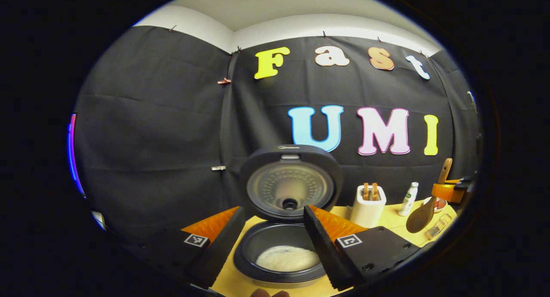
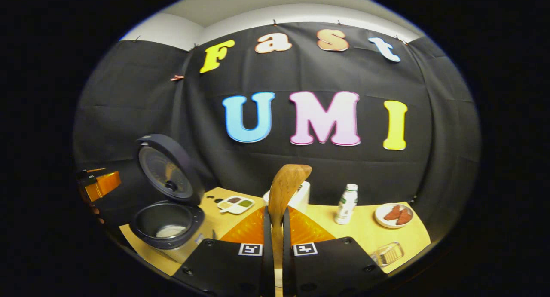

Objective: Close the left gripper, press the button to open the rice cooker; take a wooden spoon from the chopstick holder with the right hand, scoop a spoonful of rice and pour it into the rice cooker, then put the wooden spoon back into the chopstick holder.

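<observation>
The rice cooker (image 1: 279,249) stands open in the left gripper view, lid (image 1: 290,181) upright, white rice low in its dark pot. My left gripper (image 1: 271,211) hangs open just above the pot's near rim, holding nothing. At the far right, my right gripper (image 1: 449,191) holds the wooden spoon (image 1: 423,215) above the table, beyond the white chopstick holder (image 1: 368,204). In the right gripper view, my right gripper (image 2: 275,213) is shut on the wooden spoon (image 2: 288,187), which rises in front of the chopstick holder (image 2: 304,193). The open rice cooker (image 2: 167,226) sits far left.
A small white bottle (image 2: 346,204) and a plate (image 2: 393,215) of reddish food stand at the back right of the yellow table (image 2: 356,234). A clear dish (image 2: 386,253) sits near the front right edge. A divided sauce tray (image 2: 235,204) lies beside the cooker.
</observation>
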Motion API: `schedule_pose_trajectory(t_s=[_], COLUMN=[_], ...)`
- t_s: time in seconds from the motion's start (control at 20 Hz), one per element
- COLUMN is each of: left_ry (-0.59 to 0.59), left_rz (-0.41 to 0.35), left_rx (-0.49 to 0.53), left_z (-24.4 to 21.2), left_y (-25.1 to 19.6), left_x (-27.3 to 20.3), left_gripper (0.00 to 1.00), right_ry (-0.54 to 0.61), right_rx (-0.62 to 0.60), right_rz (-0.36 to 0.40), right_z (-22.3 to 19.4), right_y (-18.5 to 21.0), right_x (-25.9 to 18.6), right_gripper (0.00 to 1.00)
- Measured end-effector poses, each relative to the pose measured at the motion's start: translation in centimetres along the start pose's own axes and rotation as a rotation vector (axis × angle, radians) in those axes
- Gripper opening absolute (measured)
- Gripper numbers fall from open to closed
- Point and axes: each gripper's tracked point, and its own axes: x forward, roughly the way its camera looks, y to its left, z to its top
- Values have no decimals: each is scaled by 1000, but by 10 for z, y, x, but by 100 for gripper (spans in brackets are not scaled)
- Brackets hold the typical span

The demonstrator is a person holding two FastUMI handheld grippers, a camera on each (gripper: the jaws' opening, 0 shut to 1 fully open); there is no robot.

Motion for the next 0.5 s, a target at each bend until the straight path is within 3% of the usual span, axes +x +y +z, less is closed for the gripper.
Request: schedule_pose_trajectory(t_s=[0.3,0.5], left_ry=[6,8], left_rz=[-43,-40], left_rx=[14,29], left_z=[-1,-2], left_y=[-58,-81], left_x=[-9,-19], left_gripper=[93,92], right_ry=[27,44], right_rx=[-14,-7], right_rz=[-215,-321], right_z=[-19,-35], right_y=[-139,-205], right_x=[-21,-34], right_gripper=[12,11])
